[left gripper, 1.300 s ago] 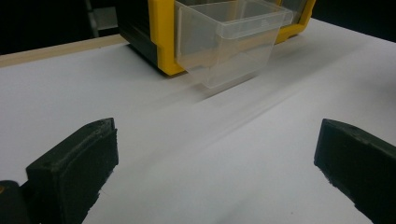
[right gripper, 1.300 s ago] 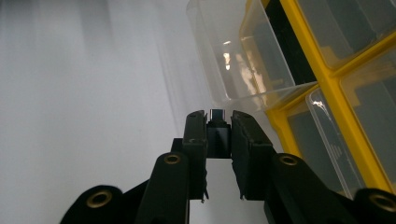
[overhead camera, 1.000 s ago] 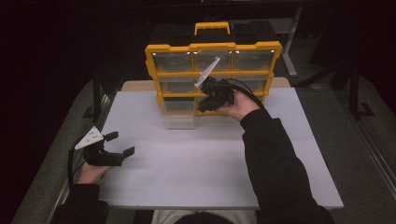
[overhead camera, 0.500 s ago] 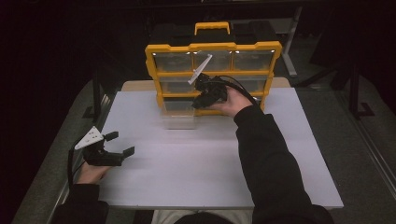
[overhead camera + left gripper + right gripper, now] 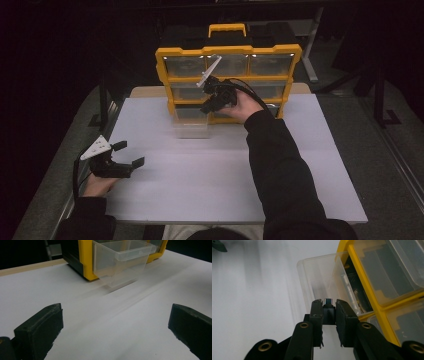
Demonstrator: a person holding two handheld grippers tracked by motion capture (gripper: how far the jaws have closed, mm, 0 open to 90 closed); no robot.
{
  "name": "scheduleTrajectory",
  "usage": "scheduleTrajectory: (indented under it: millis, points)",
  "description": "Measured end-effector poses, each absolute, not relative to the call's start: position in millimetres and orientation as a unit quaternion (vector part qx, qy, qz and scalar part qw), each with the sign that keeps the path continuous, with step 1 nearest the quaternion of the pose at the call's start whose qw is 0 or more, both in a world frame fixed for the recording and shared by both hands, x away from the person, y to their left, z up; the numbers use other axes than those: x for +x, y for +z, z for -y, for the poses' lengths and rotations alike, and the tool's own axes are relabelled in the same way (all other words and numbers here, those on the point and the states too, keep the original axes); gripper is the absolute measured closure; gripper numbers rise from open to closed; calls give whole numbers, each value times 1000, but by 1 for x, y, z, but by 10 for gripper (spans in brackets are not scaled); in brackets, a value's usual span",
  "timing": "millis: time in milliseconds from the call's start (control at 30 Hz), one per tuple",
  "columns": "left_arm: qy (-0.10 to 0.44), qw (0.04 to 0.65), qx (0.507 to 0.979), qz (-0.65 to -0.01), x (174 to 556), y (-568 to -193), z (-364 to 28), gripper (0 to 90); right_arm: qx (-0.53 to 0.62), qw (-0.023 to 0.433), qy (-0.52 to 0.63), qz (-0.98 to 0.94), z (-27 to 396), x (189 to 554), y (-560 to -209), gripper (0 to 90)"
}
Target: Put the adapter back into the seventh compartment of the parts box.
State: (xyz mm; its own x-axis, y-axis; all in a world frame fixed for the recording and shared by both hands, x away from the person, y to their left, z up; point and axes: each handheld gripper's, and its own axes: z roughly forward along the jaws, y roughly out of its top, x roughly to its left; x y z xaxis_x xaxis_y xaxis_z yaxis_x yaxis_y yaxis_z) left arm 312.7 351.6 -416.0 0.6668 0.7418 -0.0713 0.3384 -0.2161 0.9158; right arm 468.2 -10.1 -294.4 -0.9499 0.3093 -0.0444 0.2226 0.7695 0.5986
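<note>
a person's right tongs (image 5: 329, 311) grip a small dark adapter (image 5: 328, 307) with a metal plug tip, held between the two black pads directly above a clear plastic drawer (image 5: 319, 275) that is pulled out of a yellow-framed parts organizer (image 5: 165, 65). in the high view the right tongs (image 5: 212, 102) hang in front of the organizer's lower rows, just above the drawer (image 5: 190, 125), which juts out from the bottom left slot onto the white counter (image 5: 215, 170). the right gripper view looks down into the open drawer; its near part appears empty, and some dark and pale items sit in the part still under the yellow frame, too unclear to name. the left tongs (image 5: 131, 154) rest low near the counter's left front edge, jaws spread wide with nothing between them, well apart from the organizer. the left gripper view, taken just above the counter, shows the clear drawer (image 5: 122, 262) sticking out of the organizer's yellow frame (image 5: 86, 260) across a bare stretch of white surface.
</note>
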Motion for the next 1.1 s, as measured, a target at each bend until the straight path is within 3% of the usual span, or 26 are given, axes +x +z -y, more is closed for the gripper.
scheduleTrajectory:
  millis: [1100]
  points:
    - [196, 512, 758, -353, 314, -416, -351, 0, 137, 47, 307, -940, -28, 490, -340, 746]
